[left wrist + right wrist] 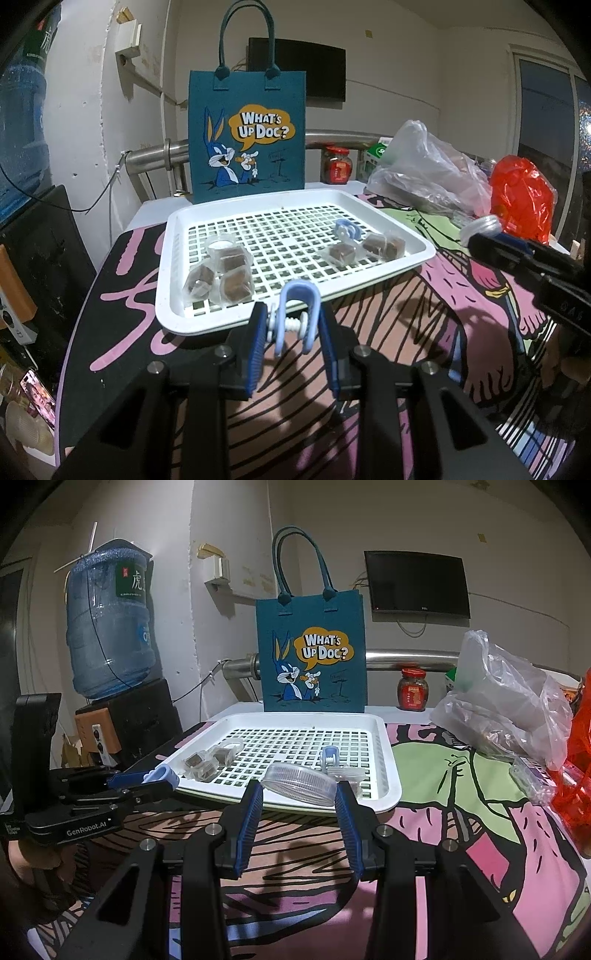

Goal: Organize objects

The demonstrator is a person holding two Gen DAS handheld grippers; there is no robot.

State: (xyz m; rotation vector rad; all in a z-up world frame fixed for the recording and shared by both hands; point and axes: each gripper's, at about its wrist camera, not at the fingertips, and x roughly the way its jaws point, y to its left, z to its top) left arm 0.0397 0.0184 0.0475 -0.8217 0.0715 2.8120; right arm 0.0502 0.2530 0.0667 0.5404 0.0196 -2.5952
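Behind the white tray [388,775] stands a teal tote bag [314,657].

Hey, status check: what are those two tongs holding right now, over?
Left tongs shut on blue clip. Right tongs shut on clear lid. Both short of the white tray, wrapped cubes inside. Nothing in the way.

Blue clip [297,317] and clear round lid [301,782] held above white tray's [369,201] near rim.
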